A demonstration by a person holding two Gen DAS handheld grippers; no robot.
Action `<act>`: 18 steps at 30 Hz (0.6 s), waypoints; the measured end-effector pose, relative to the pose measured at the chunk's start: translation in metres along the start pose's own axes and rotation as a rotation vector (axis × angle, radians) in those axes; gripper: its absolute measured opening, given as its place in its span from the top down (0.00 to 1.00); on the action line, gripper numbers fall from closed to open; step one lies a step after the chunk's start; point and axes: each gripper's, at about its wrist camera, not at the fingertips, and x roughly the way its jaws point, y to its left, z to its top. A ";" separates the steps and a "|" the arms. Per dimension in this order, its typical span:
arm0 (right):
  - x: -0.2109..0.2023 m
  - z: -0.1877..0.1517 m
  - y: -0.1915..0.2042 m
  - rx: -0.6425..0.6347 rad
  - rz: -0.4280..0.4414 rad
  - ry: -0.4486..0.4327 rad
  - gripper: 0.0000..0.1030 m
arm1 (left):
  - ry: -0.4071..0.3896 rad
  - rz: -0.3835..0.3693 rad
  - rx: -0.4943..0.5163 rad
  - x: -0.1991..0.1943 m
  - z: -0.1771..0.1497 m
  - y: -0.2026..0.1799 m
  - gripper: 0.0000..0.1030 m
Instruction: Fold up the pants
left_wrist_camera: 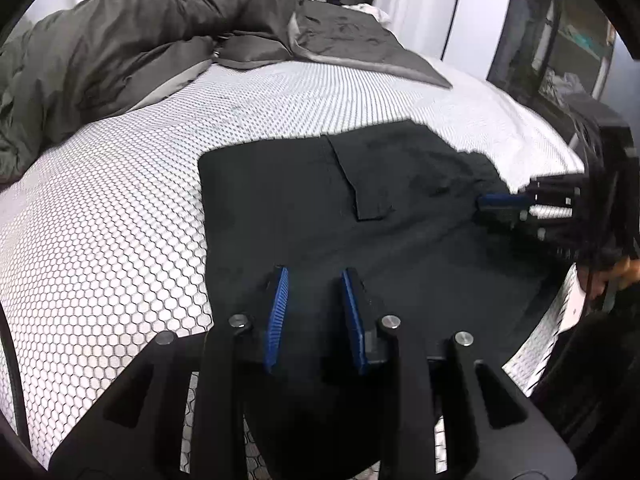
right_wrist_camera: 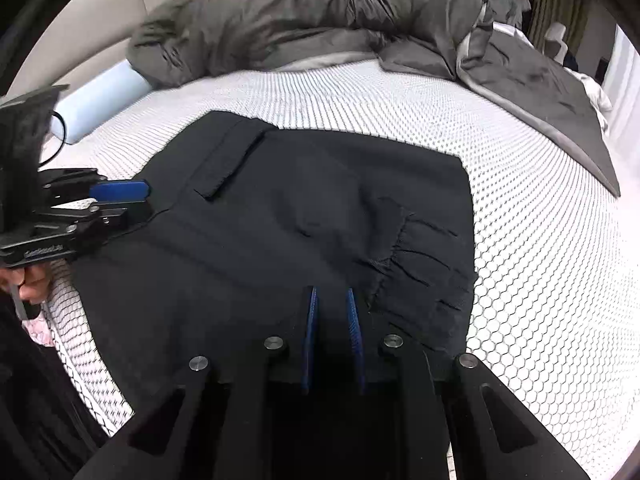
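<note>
Dark pants (left_wrist_camera: 360, 208) lie folded into a flat, roughly square bundle on a bed (left_wrist_camera: 120, 220) covered in a white sheet with a honeycomb pattern. Seen from the left wrist, the left gripper (left_wrist_camera: 316, 280) hovers over the near edge of the pants, its blue-padded jaws a narrow gap apart with nothing pinched between them. The right gripper (left_wrist_camera: 502, 204) reaches in from the right side, its blue tip at the pants' far right edge; from this side angle its jaw spacing cannot be told. The right wrist view shows the right gripper (right_wrist_camera: 332, 296) over the near part of the pants, just beside the gathered waistband (right_wrist_camera: 424, 264), its jaws narrowly parted and empty. Only that view shows a pale blue cylinder (right_wrist_camera: 100, 100) at the left of the bed and the hand (right_wrist_camera: 28, 280) holding the left gripper. A rumpled grey duvet (right_wrist_camera: 320, 16) lies across the far side.
</note>
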 end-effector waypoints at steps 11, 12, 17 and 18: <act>0.068 0.063 0.049 -0.091 0.020 0.103 0.74 | 0.066 -0.002 0.131 0.051 0.035 0.003 0.73; 0.068 0.058 0.044 -0.088 0.007 0.101 0.74 | 0.062 -0.009 0.130 0.046 0.034 0.005 0.73; 0.048 0.036 -0.003 -0.028 -0.109 0.108 0.74 | 0.056 0.013 0.073 0.031 0.027 0.027 0.73; 0.043 0.035 -0.008 -0.007 -0.071 0.086 0.74 | 0.054 0.019 0.071 0.028 0.027 0.027 0.73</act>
